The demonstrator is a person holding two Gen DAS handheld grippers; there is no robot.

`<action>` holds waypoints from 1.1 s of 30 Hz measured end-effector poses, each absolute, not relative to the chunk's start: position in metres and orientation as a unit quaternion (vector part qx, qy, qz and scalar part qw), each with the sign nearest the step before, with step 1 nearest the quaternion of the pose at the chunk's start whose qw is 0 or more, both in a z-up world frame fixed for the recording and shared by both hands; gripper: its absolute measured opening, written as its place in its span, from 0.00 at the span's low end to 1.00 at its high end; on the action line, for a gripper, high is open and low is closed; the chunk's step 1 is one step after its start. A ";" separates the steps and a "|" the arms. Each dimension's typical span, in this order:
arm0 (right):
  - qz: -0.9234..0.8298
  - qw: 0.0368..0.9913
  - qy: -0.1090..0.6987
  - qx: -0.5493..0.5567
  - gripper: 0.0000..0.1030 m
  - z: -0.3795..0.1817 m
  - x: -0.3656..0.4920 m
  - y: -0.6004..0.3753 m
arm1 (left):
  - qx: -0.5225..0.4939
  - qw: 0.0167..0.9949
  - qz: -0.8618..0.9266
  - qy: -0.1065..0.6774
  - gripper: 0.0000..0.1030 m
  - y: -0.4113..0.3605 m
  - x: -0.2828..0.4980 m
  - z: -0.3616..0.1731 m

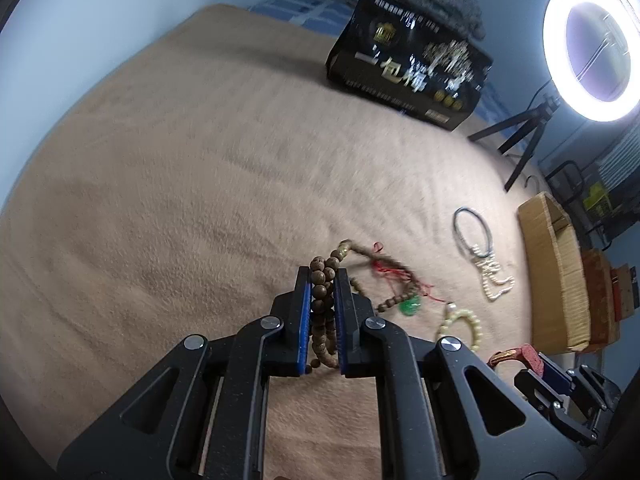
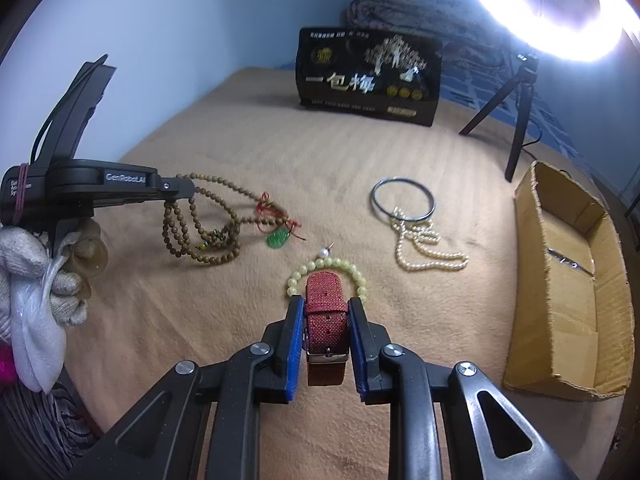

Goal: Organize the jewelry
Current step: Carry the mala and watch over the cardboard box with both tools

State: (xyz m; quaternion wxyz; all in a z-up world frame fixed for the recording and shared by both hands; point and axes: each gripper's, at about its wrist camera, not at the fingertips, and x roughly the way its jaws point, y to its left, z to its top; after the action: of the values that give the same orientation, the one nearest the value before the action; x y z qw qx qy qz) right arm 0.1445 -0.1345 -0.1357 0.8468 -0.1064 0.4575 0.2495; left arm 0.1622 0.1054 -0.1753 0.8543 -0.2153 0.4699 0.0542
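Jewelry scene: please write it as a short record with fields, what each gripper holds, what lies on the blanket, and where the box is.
left gripper: shut on brown bead necklace, partly lifted, its far end on the blanket
right gripper: shut on red watch strap
on tan blanket: pale green bead bracelet, silver bangle, pearl strand
green pendant: on the brown necklace, with red thread
cardboard box: open, at the right edge of the blanket
background: black printed box, ring light on tripod
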 end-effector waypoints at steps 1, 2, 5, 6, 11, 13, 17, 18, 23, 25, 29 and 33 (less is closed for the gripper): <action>0.249 0.849 0.455 -0.105 0.20 -0.133 0.144 -0.136 | -0.216 0.857 0.051 0.465 0.08 0.105 0.161 -0.170; 0.248 0.852 0.450 -0.103 0.20 -0.128 0.143 -0.138 | -0.216 0.860 0.048 0.461 0.08 0.104 0.160 -0.165; 0.247 0.857 0.441 -0.096 0.20 -0.118 0.142 -0.143 | -0.214 0.868 0.041 0.446 0.04 0.102 0.155 -0.149; 0.246 0.859 0.439 -0.095 0.20 -0.116 0.141 -0.144 | -0.214 0.871 0.042 0.441 0.04 0.101 0.153 -0.143; 0.242 0.868 0.425 -0.090 0.20 -0.103 0.137 -0.151 | -0.211 0.880 0.024 0.425 0.04 0.096 0.145 -0.124; 0.240 0.871 0.420 -0.089 0.20 -0.098 0.136 -0.154 | -0.210 0.883 0.017 0.419 0.04 0.093 0.142 -0.117; 0.232 0.880 0.407 -0.084 0.20 -0.087 0.134 -0.166 | -0.214 0.889 0.001 0.406 0.04 0.088 0.136 -0.101; 0.228 0.882 0.404 -0.081 0.20 -0.083 0.134 -0.170 | -0.213 0.890 -0.003 0.402 0.04 0.086 0.135 -0.097; 0.214 0.891 0.393 -0.073 0.20 -0.074 0.134 -0.186 | -0.210 0.896 -0.029 0.390 0.04 0.073 0.132 -0.077; 0.209 0.894 0.390 -0.069 0.20 -0.070 0.134 -0.193 | -0.208 0.898 -0.037 0.387 0.04 0.066 0.131 -0.071; 0.195 0.901 0.383 -0.064 0.20 -0.062 0.134 -0.208 | -0.201 0.902 -0.052 0.380 0.04 0.050 0.130 -0.061; 0.178 0.907 0.377 -0.057 0.20 -0.056 0.136 -0.225 | -0.191 0.906 -0.074 0.371 0.04 0.030 0.134 -0.048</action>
State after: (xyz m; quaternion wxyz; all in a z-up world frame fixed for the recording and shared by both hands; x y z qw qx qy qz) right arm 0.1360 -0.2247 -0.0561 0.9070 -0.0574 0.3771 0.1785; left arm 0.1339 0.0297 -0.0478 0.9056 -0.1912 0.3712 -0.0739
